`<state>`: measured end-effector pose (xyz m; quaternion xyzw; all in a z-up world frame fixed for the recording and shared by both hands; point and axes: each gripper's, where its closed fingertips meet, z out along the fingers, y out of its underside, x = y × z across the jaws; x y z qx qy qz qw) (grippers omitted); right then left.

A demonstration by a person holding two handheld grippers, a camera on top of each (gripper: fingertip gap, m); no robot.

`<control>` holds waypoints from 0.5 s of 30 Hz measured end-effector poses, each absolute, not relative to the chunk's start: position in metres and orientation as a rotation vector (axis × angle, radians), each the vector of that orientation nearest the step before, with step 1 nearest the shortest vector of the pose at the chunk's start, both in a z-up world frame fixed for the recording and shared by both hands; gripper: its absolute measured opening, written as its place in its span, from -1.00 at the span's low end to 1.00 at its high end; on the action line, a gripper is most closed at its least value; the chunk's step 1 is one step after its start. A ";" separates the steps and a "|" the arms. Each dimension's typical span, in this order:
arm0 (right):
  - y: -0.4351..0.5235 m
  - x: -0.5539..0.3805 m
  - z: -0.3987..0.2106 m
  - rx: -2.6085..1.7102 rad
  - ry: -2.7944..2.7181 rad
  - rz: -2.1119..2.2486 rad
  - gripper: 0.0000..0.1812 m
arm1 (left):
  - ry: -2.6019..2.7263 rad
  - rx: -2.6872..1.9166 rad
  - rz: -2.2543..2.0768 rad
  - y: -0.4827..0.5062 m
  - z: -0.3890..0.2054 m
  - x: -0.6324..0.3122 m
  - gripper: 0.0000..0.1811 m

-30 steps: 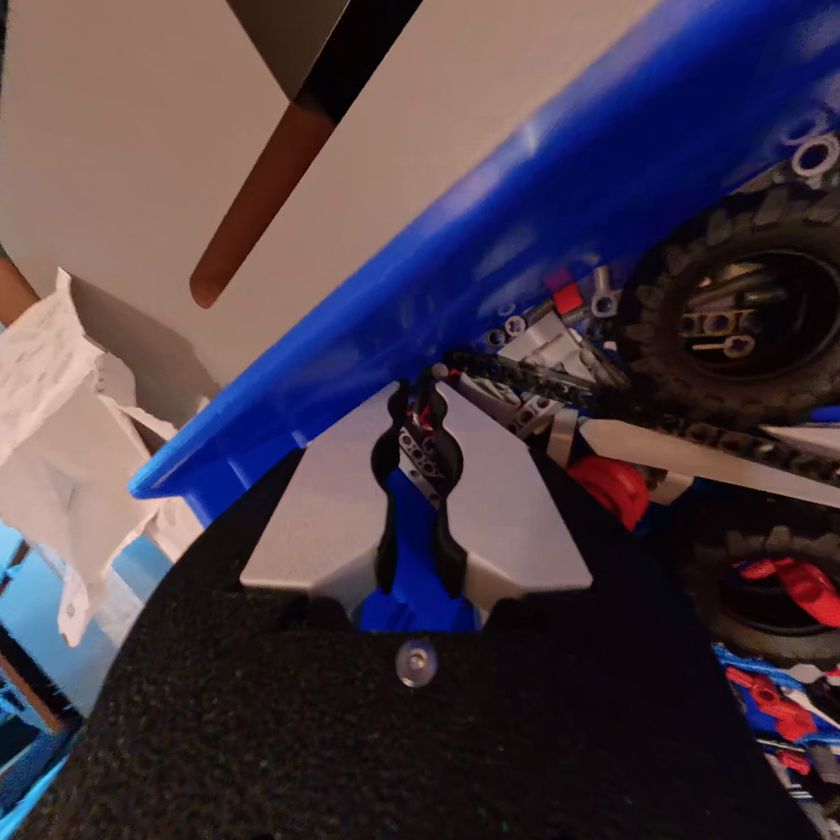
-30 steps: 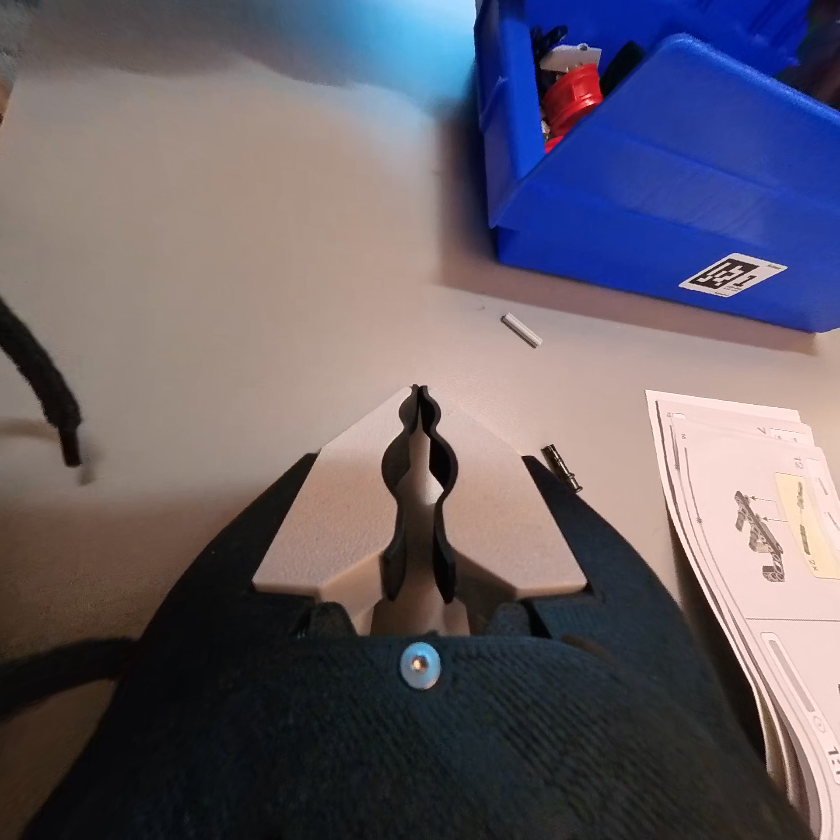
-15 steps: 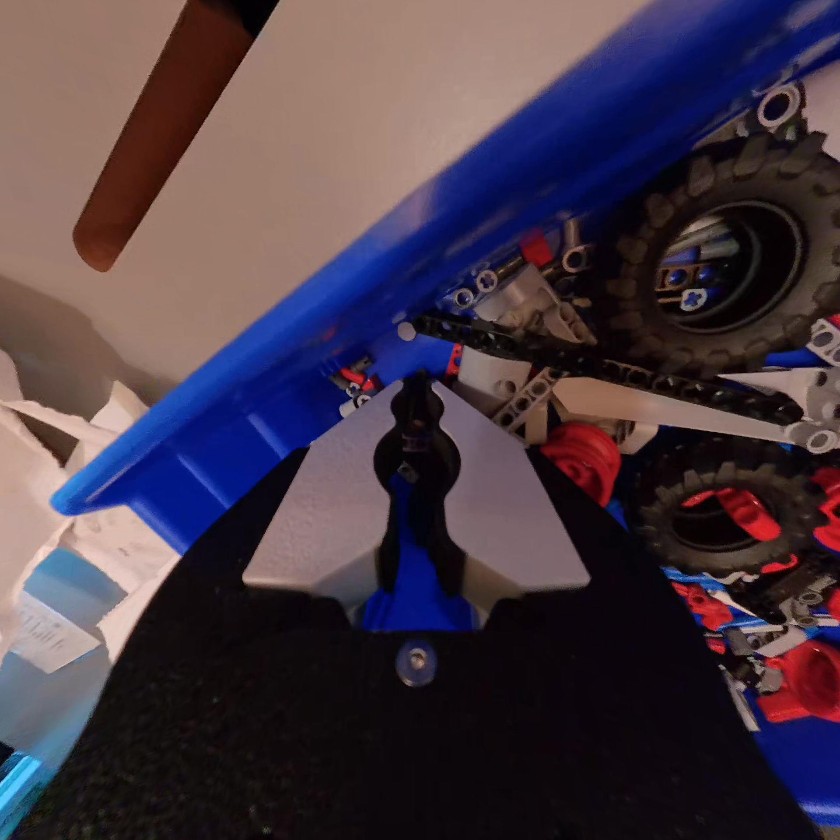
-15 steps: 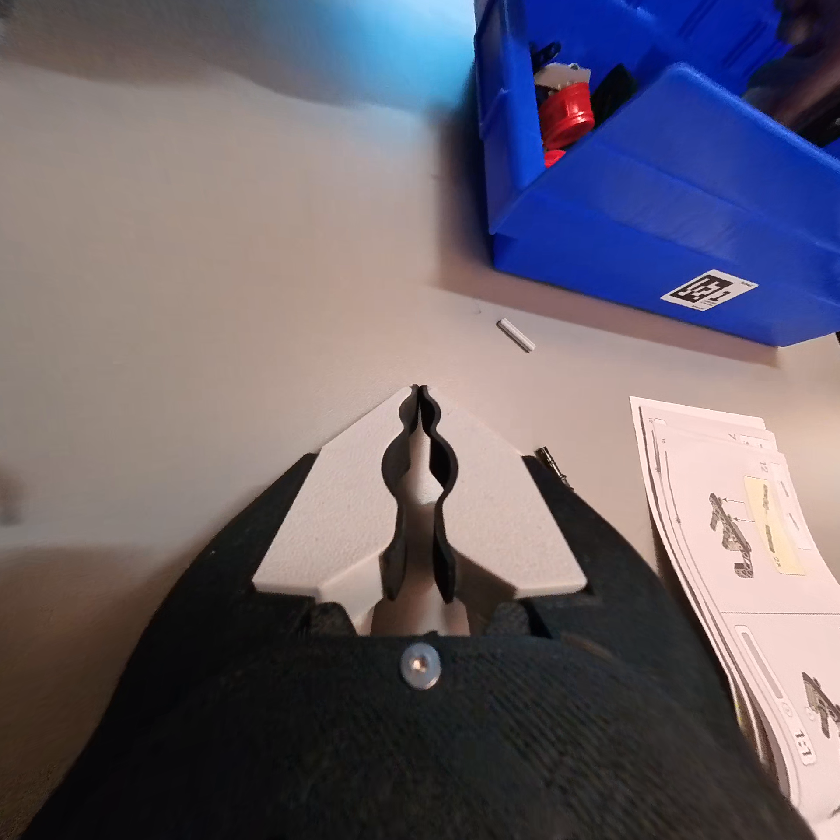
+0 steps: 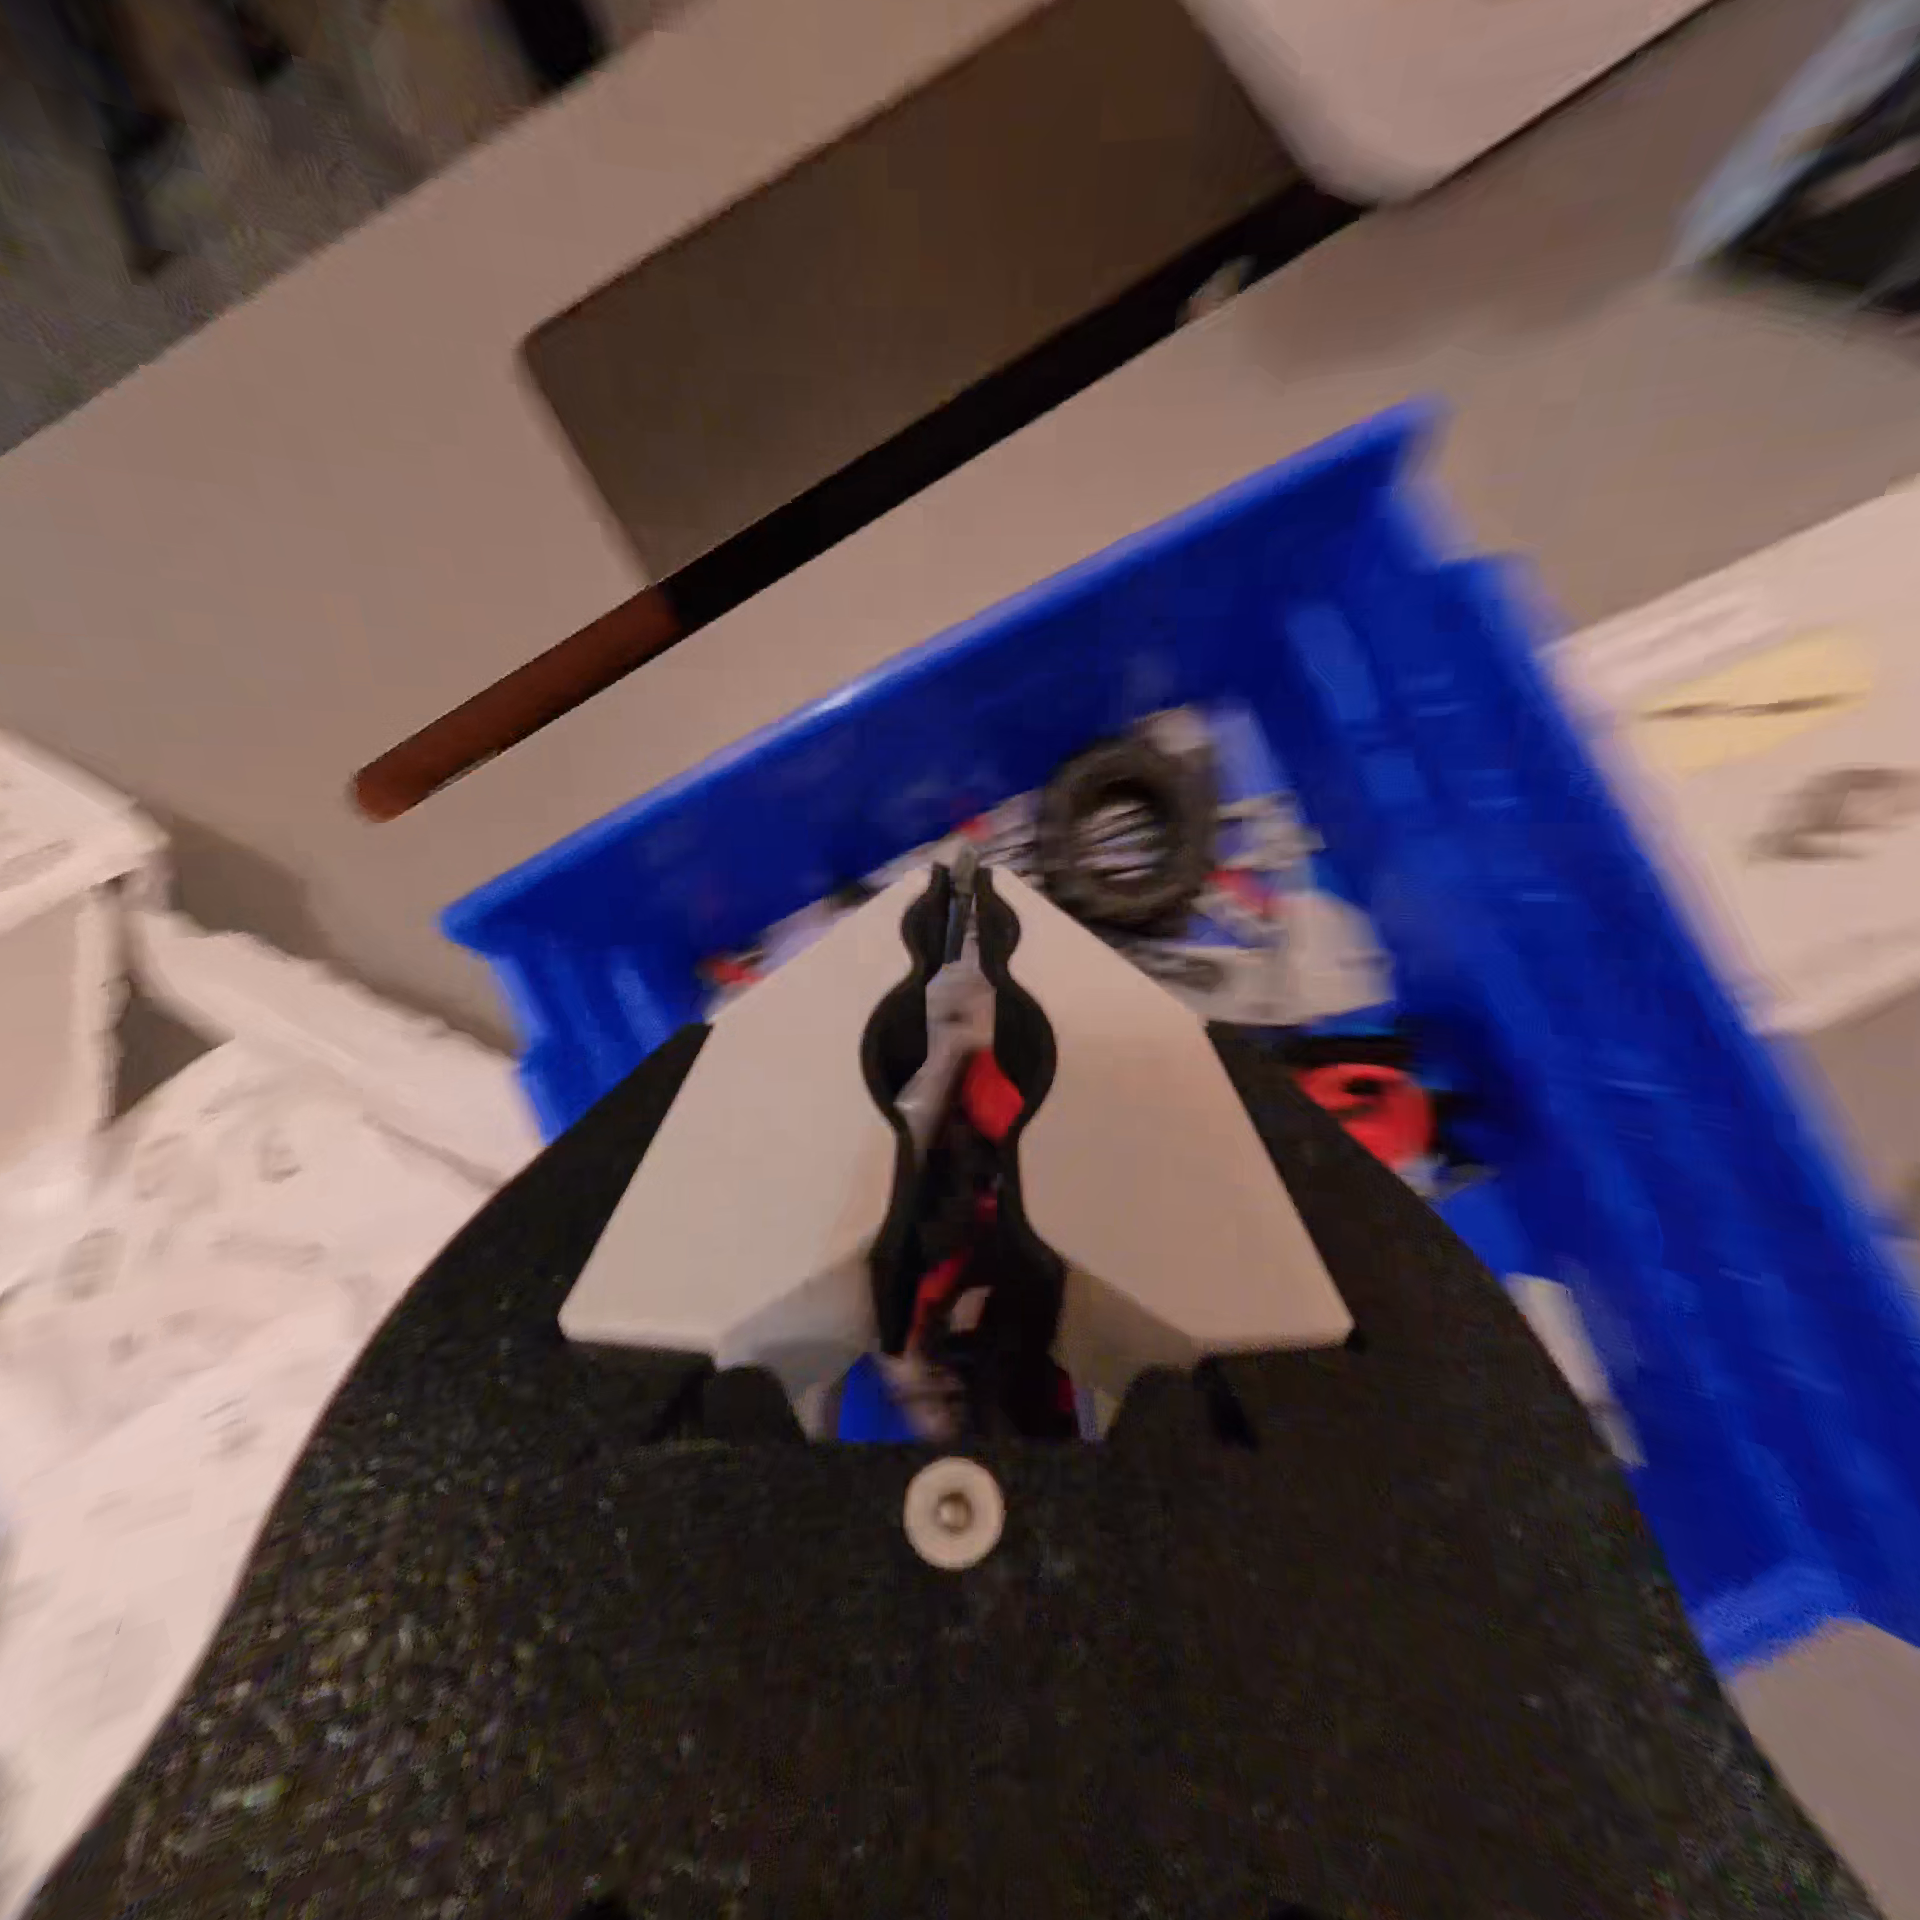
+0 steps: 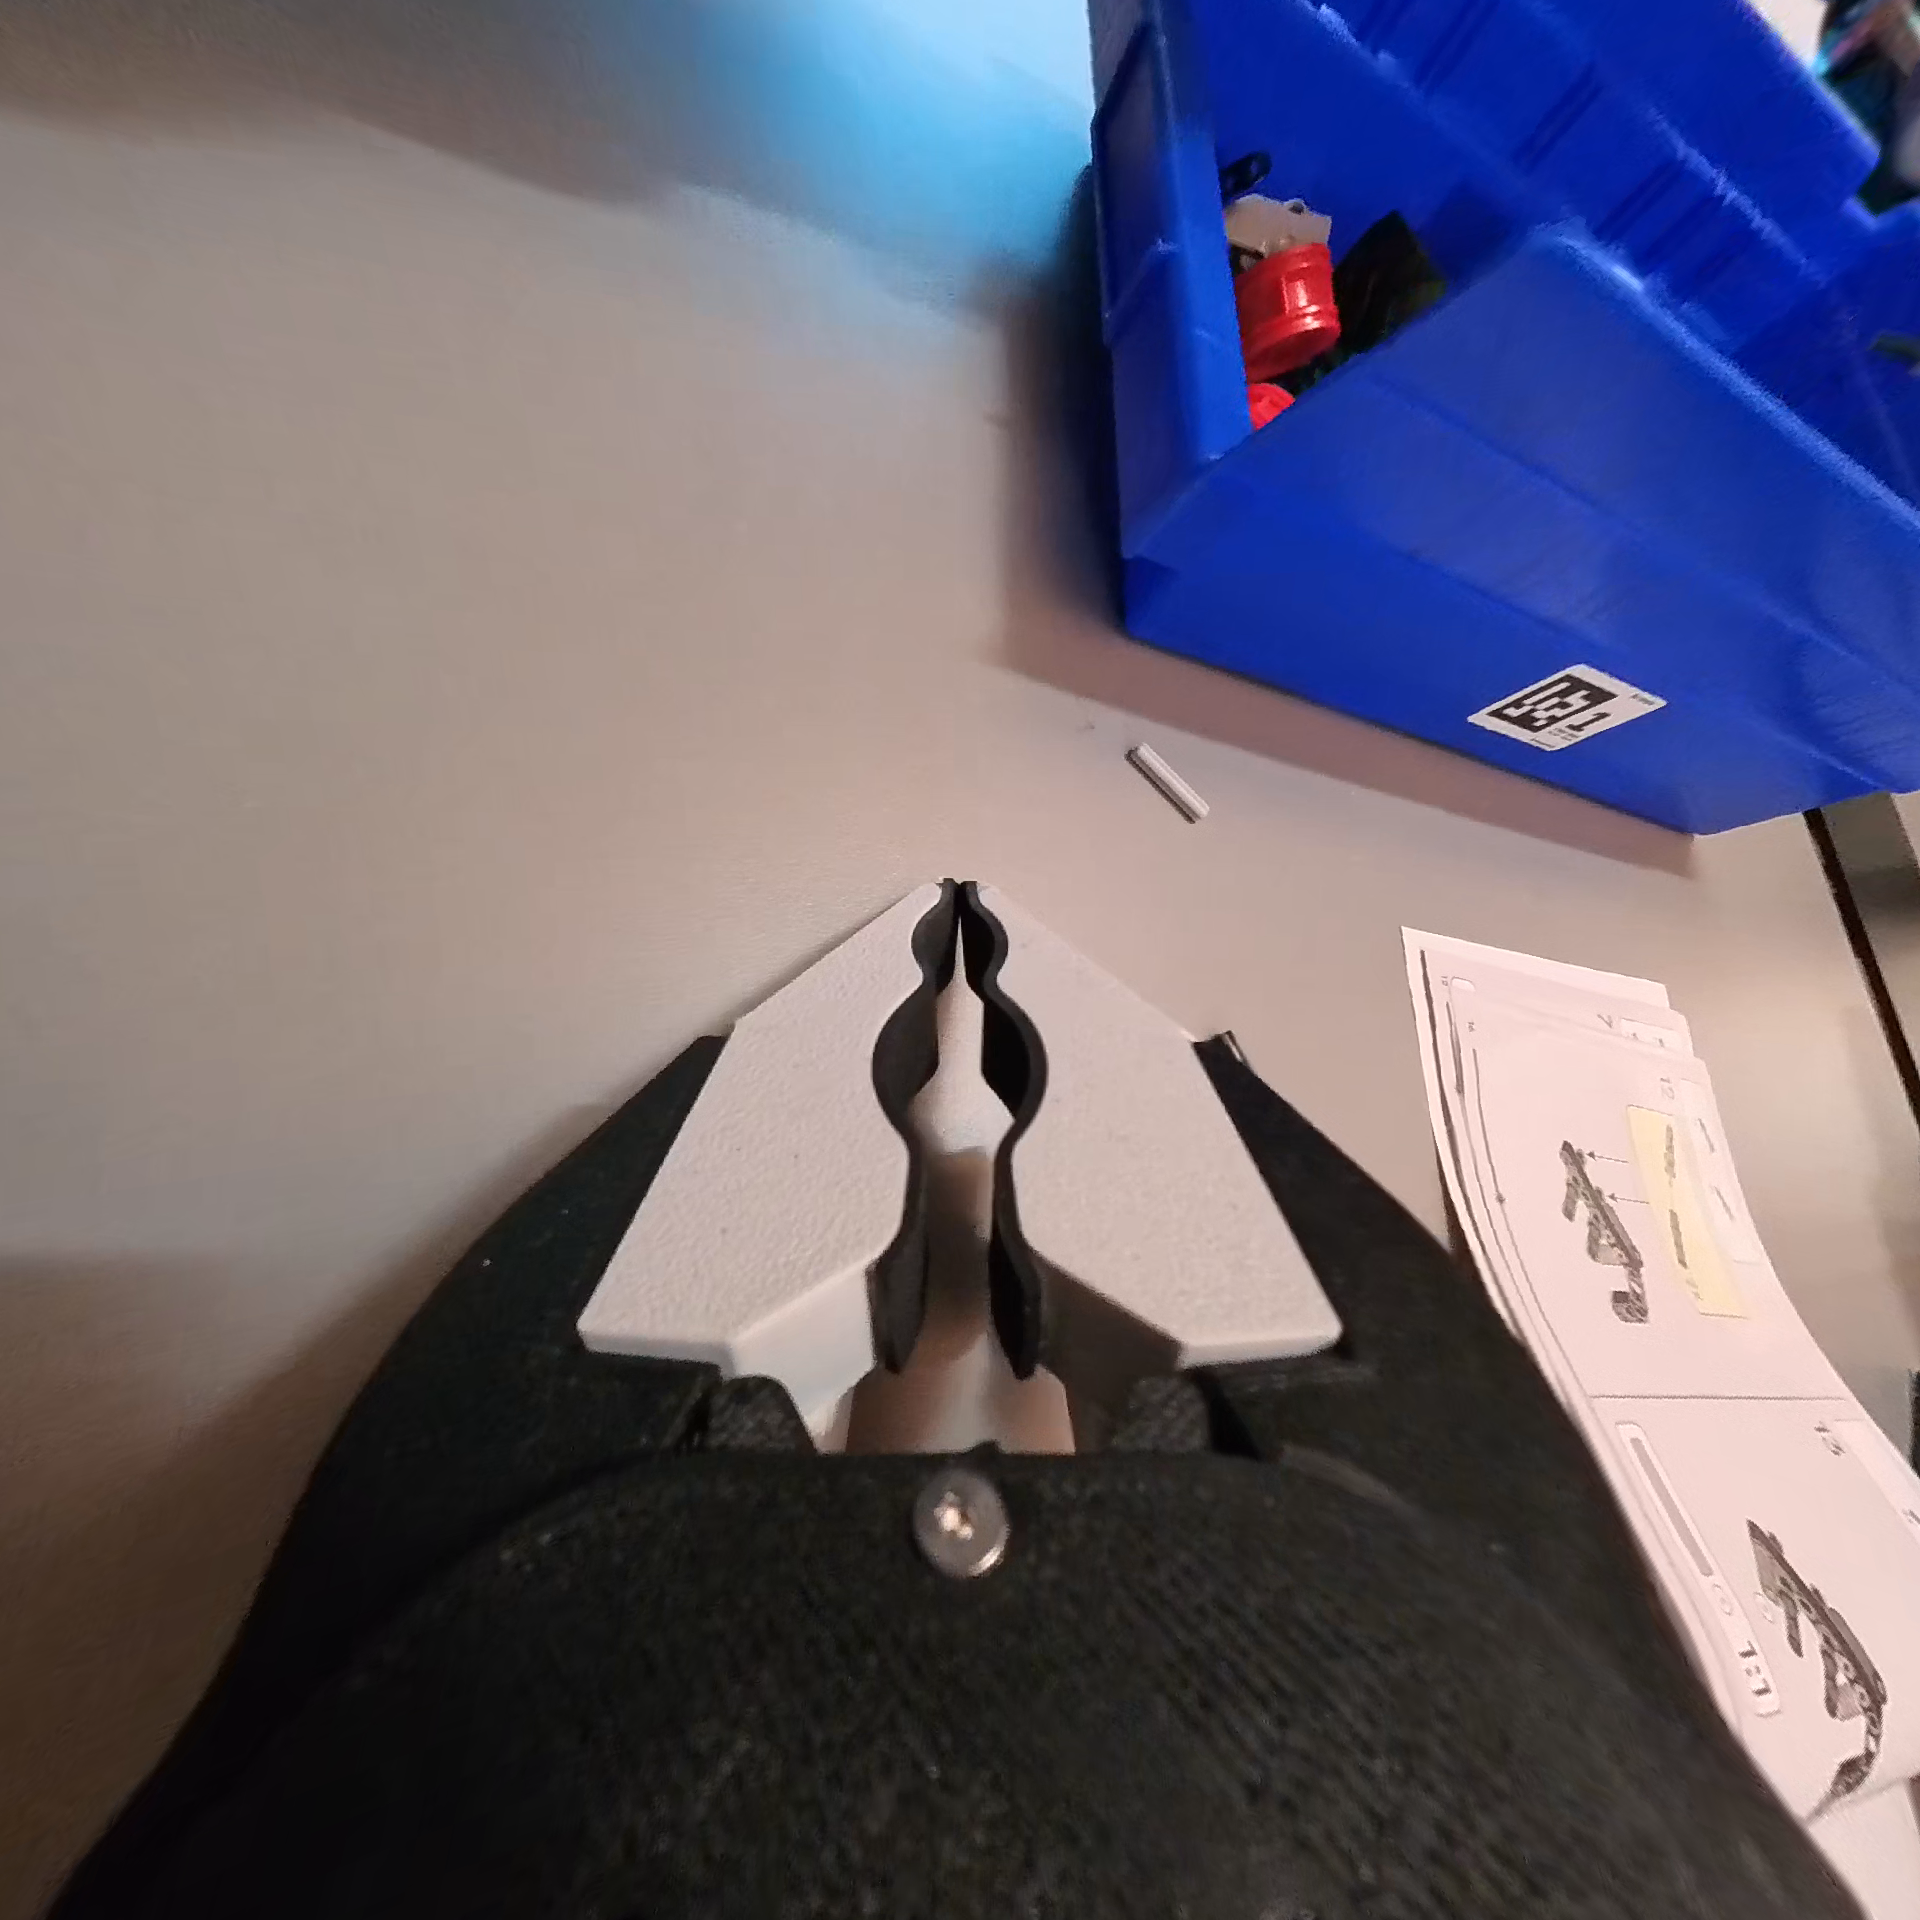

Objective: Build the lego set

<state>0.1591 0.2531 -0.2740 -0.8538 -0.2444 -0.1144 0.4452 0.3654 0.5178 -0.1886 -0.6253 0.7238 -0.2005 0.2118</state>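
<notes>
left hand-held gripper (image 5: 961, 902) pinches a small grey piece (image 5: 967, 868); right hand-held gripper (image 6: 958, 896) clenched, empty

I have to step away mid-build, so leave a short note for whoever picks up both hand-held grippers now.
Left hand-held gripper: shut on a small grey piece, above the blue bin of parts; view blurred.
Right hand-held gripper: shut, empty, over bare table.
On the table: grey axle, instruction booklet open beside the bin.
Done: one piece picked. Left: no assembly visible yet.
</notes>
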 end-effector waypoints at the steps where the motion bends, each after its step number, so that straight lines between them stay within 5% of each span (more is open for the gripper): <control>1: 0.253 0.159 -0.274 -2.106 -0.617 -0.298 -1.00 | 2.010 -1.703 -0.725 0.494 -0.172 0.360 -0.97; 7: 0.246 0.153 -0.273 -2.068 -0.686 -0.356 -1.00 | 2.190 -1.311 -1.096 0.336 -0.139 0.295 -0.97; 15: 0.224 0.136 -0.270 -2.005 -0.768 -0.335 -1.00 | 2.336 -1.229 -0.922 0.237 -0.204 0.262 -0.97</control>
